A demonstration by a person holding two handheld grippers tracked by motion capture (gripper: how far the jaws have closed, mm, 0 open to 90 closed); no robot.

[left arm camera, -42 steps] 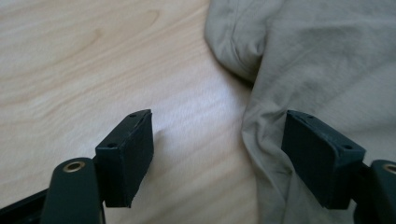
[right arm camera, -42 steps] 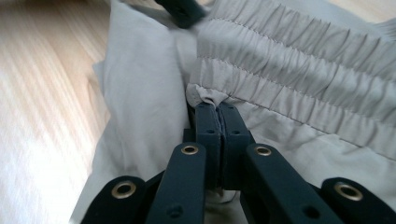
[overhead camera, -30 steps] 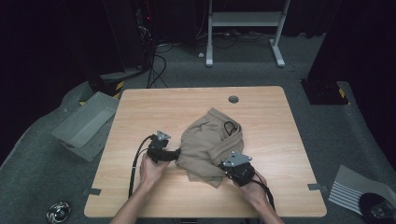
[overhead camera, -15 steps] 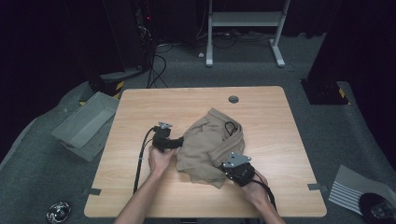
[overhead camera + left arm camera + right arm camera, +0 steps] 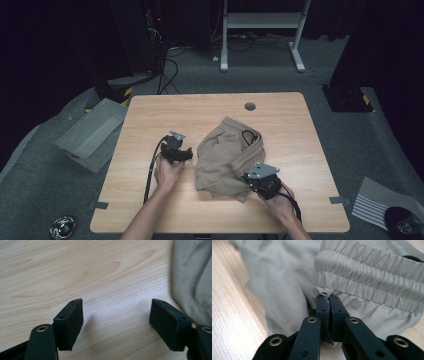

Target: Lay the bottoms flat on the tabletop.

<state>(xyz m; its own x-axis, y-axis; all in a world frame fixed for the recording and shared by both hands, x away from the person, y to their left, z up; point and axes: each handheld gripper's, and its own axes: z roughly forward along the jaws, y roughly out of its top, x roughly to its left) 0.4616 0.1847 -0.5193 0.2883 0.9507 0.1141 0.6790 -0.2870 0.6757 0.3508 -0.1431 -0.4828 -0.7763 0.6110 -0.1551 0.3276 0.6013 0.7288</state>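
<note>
Beige shorts (image 5: 367, 277) pinched by right tool (image 5: 328, 298); left tool (image 5: 116, 322) gapes.

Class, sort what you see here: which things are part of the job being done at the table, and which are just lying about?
In the job:
- beige shorts, crumpled on the table
- right gripper, shut on the waistband
- left gripper, open over bare wood beside the shorts

Lying about:
- grey bin on the floor
- white stand behind the table
</note>
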